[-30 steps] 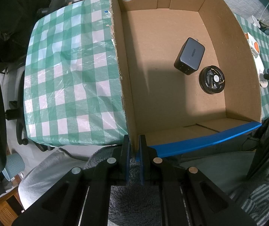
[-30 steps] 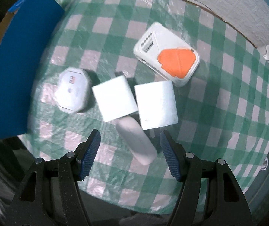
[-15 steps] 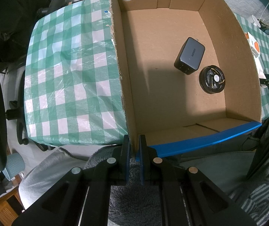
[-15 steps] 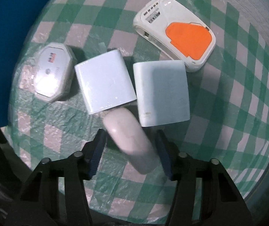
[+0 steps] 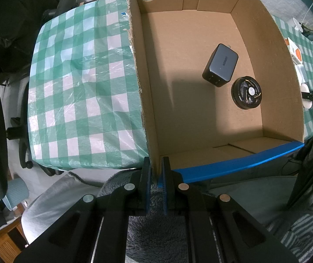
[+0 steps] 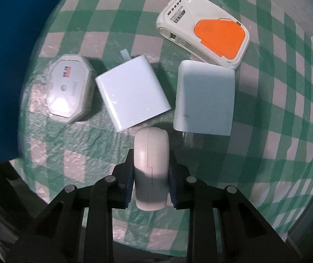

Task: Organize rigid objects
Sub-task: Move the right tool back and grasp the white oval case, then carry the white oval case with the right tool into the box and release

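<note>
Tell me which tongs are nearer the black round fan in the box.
Left. The left tongs are clamped on the cardboard box rim holding the black round fan. The right tongs are outside the box, gripping a white oblong device on the table.

Left tool: jaws nearly together, pinching the near corner wall of the cardboard box; blue pads on either side.
Right tool: jaws closed against both sides of the rounded white case, held level.
</note>
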### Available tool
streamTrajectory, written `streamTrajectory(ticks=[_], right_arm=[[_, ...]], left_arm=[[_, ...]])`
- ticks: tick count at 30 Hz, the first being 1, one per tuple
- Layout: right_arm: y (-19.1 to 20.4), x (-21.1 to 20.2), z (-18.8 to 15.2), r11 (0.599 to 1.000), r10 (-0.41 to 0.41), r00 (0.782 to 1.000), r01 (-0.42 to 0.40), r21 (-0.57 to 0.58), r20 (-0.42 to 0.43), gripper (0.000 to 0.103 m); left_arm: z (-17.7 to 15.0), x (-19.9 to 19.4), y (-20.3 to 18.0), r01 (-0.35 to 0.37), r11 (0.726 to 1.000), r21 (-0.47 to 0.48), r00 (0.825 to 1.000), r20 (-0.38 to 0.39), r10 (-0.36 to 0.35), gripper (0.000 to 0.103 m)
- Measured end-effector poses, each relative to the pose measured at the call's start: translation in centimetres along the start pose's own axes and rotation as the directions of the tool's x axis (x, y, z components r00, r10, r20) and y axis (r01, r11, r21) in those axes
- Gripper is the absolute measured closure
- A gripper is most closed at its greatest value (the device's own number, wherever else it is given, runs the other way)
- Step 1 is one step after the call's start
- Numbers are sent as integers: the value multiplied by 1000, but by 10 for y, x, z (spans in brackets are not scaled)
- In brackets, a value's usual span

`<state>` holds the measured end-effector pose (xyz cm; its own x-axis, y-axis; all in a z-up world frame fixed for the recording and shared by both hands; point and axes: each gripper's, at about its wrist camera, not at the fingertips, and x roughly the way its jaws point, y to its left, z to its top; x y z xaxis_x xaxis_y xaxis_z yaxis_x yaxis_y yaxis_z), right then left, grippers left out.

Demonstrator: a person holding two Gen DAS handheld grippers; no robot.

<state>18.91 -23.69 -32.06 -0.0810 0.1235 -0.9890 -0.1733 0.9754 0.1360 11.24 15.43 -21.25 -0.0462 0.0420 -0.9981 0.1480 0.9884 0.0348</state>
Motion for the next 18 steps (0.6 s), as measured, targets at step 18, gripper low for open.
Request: streamTrajectory(ticks=[18], right_arm=[[40,-84,11,997,67,996,-65,-31,57,78]], left_arm=[[0,0,0,3,1000,-2,1000,-1,-3,96]])
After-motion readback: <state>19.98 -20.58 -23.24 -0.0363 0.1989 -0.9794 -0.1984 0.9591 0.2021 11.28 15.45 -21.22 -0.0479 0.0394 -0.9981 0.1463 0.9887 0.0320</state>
